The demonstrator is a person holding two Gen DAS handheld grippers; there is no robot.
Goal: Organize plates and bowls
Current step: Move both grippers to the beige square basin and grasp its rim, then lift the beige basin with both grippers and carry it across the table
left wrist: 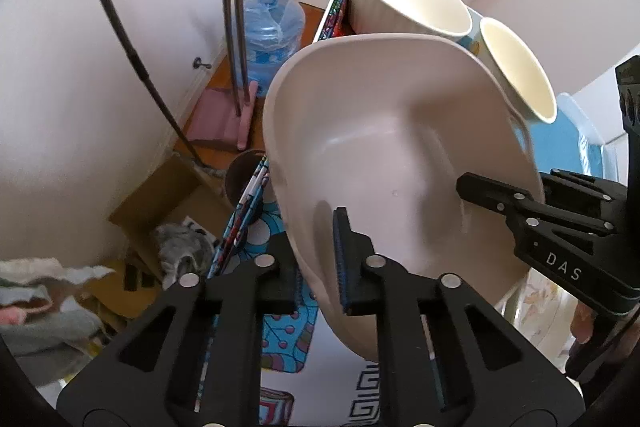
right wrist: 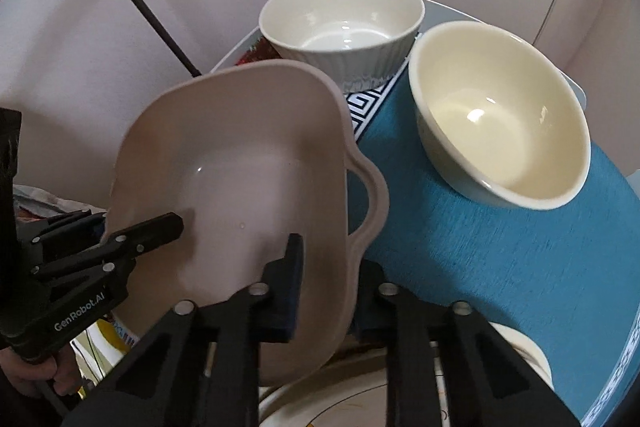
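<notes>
In the left wrist view, a cardboard box [left wrist: 160,203] with crumpled cloth sits on the floor at the far left, near a pink broom and dustpan [left wrist: 236,67] and a blue water jug [left wrist: 272,27] standing by the wall. The left gripper [left wrist: 318,267] has its jaws closed narrowly on the rim of a beige baking dish [left wrist: 384,163], one finger inside the dish and one outside. The dish is tilted and held above the edge of the tabletop [left wrist: 288,327], which is covered with a patterned cloth. Further right, the right gripper [left wrist: 500,195] grips the opposite rim.

In the right wrist view, the left gripper [right wrist: 160,227] appears at the left with one finger inside the dish. The right gripper [right wrist: 328,279] clamps the dish [right wrist: 240,179] wall just below its loop handle, jaws narrow around it. Beyond the dish, a ribbed white bowl [right wrist: 344,27] stands upright on the tabletop [right wrist: 480,259], and to its right, just beside it, a cream bowl [right wrist: 500,115] rests on the blue cloth. A plate [right wrist: 528,359] shows partly under the gripper at the bottom.
</notes>
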